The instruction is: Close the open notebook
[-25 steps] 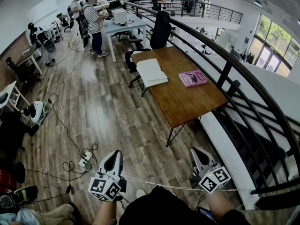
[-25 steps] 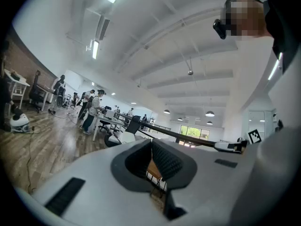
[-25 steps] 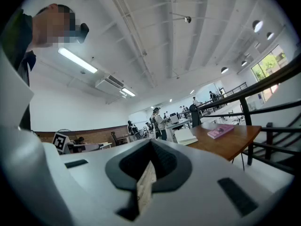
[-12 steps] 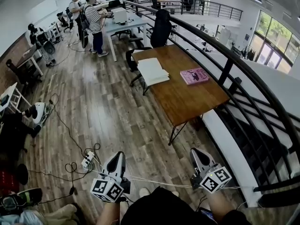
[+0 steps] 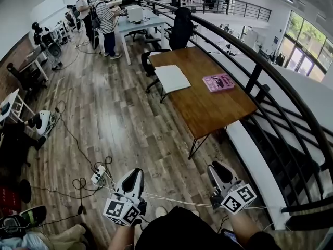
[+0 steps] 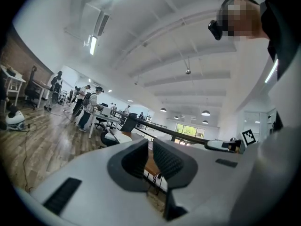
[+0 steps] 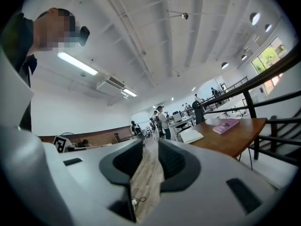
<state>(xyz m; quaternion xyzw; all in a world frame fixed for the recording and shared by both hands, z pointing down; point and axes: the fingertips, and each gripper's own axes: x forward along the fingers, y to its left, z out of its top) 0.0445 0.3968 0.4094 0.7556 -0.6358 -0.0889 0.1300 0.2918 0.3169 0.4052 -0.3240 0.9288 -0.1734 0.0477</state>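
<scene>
The open notebook (image 5: 173,78) lies with its white pages up on the far left part of a brown wooden table (image 5: 208,111). The right gripper view also shows this notebook (image 7: 192,135), far off. Both grippers are held low and near the person's body, well short of the table. My left gripper (image 5: 134,178) is shut and empty, and the left gripper view shows only a thin slit between that gripper's (image 6: 150,161) pads. My right gripper (image 5: 217,172) is opening, and in its own view nothing but floor shows between that gripper's (image 7: 150,161) pads.
A pink book (image 5: 218,82) lies on the table to the right of the notebook. A black railing (image 5: 260,74) runs along the table's right side. A black office chair (image 5: 179,30) stands behind the table. Cables and a power strip (image 5: 96,177) lie on the floor at left. People stand at far desks.
Both grippers stay at the bottom of the head view. The right gripper's fingers look slightly further apart. The table and notebook keep their places.
</scene>
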